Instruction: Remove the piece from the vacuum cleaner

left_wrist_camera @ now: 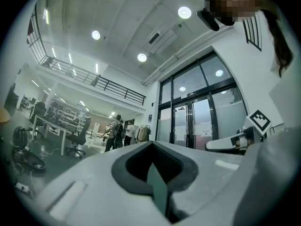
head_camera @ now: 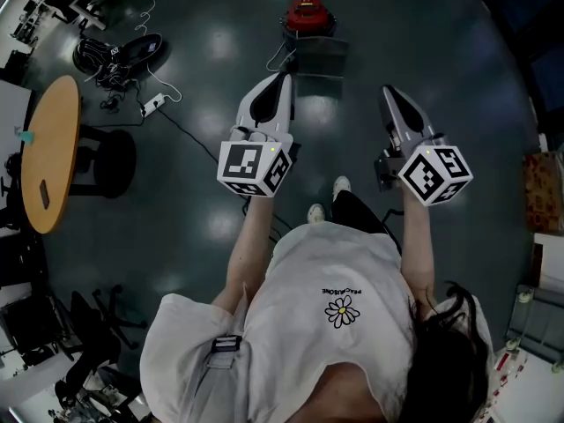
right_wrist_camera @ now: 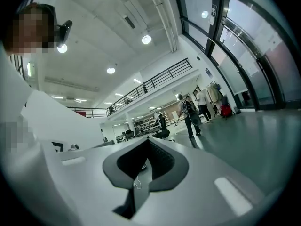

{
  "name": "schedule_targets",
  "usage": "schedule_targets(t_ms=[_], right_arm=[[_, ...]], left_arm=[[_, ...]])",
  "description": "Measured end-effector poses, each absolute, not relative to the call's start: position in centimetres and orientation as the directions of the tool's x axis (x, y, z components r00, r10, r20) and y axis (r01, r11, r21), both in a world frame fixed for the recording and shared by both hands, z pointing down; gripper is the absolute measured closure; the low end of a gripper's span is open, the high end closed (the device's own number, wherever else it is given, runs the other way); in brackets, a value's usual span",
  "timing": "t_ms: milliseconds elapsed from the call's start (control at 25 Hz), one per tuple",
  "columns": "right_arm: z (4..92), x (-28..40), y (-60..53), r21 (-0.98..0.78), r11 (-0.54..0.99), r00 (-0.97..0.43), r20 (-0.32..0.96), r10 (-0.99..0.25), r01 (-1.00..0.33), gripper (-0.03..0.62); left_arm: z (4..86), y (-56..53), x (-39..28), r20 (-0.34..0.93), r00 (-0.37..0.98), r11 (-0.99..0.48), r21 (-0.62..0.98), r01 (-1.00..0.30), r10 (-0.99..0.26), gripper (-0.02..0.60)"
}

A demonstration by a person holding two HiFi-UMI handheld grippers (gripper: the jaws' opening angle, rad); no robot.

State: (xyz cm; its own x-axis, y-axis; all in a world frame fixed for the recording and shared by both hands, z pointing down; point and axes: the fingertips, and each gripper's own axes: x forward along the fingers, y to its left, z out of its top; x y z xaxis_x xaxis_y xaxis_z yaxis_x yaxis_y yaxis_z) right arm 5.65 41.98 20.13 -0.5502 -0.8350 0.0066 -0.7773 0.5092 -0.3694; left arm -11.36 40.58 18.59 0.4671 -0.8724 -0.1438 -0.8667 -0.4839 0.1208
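i am still in the approach step, i think; no piece is off yet. my left gripper (head_camera: pixel 283 79) and right gripper (head_camera: pixel 389 92) are both closed and empty. the vacuum (head_camera: pixel 307 14) stands on the floor, well ahead of both, nearer the left one. next i must reach it and open the jaws.

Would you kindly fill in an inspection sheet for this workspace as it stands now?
Surface: dark glossy floor.
Job's things: red vacuum on the floor ahead, beyond both grippers, untouched.
Clutter: round table, chair.
Grippers: left gripper and right gripper both shut, empty.
Cables: tangle and power strip on the floor at left.
Surroundings: open hall, glass doors, people far off.
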Motion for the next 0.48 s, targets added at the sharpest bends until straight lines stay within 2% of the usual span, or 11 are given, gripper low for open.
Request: schedule_targets(t_ms=[240,480], right_arm=[[21.5,5.4,38.8,-0.315,0.533,-0.575,0.051,-0.816,-0.785,0.571],[22.6,5.0,31.4,-0.327,0.568,-0.612,0.039,-0.790,-0.755,0.571]], left_arm=[[20.3,37.4,-9.9,-0.103,0.484,-0.494,0.139,-0.858,-0.869,0.581],[21.0,31.2,-10.1,-0.089,0.460,-0.468,0.125,-0.875,-0.884,0.581]])
